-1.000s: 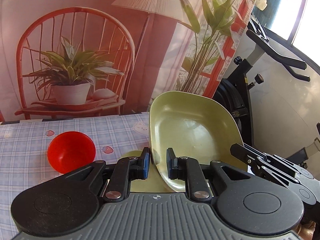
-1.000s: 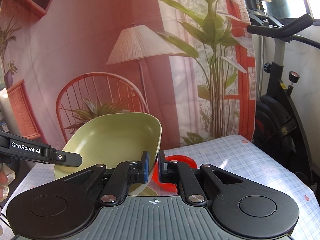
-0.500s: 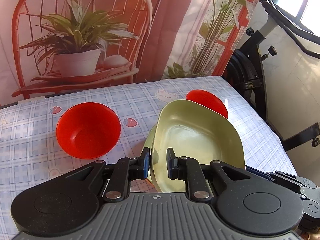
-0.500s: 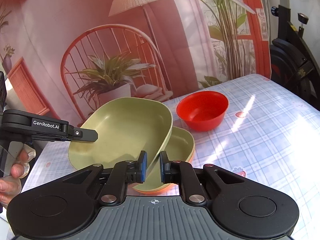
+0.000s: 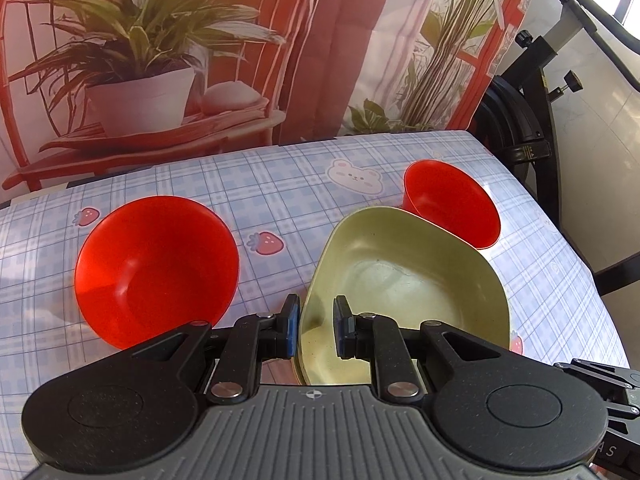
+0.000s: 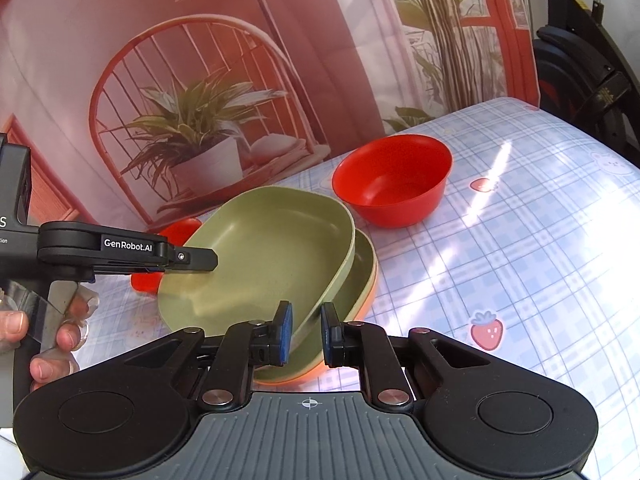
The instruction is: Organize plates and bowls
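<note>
Both tongs hold one green plate (image 6: 264, 256) by opposite rims. The left tongs (image 5: 316, 326) are clamped on its near edge in the left wrist view, one blue pad outside the rim and one inside; in the right wrist view the same tongs reach in from the left, with a hand (image 6: 36, 336) on their grip. The right tongs (image 6: 306, 334) straddle the plate's other rim, the wall running between the pads, though the pads look slightly off it, so the grip seems loose. The plate hangs tilted, its right-hand edge lowered into a second green plate (image 6: 366, 276) that lies on an orange one (image 6: 370, 298) on the checked bench (image 6: 520, 260). One red bowl (image 6: 392, 180) stands upright just beyond the stack, and a second red bowl (image 5: 156, 264) sits just beside the left tongs, apart from the plates. Behind the bench hangs a printed backdrop (image 5: 160, 60) showing a chair and potted plant.
</note>
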A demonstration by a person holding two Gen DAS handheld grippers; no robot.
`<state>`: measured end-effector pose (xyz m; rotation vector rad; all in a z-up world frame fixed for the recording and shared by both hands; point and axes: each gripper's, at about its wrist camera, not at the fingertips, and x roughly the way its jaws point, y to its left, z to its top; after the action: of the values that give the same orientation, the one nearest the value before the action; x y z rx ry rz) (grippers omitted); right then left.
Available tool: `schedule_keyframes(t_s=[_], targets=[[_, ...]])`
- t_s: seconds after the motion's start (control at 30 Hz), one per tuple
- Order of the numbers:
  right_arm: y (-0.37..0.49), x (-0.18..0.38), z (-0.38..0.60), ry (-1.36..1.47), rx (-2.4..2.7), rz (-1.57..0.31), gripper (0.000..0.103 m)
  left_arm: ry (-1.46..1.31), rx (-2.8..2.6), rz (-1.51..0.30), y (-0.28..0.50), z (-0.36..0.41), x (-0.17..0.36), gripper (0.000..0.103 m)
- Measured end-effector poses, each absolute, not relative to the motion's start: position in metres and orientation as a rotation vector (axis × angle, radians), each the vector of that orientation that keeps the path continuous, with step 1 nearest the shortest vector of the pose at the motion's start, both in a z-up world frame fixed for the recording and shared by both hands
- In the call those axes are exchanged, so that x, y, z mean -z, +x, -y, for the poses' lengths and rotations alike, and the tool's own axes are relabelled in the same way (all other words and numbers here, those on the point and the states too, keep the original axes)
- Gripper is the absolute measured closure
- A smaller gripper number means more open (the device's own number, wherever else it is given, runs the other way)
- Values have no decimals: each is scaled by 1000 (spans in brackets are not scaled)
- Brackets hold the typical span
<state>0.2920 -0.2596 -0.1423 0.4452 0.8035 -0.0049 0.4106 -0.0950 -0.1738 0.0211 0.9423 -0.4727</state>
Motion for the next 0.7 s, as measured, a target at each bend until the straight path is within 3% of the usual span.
schedule_keyframes(t_s=[0.7], targets=[[296,155,267,451,28,-825,89,48,444,-947,414,97,189,85]])
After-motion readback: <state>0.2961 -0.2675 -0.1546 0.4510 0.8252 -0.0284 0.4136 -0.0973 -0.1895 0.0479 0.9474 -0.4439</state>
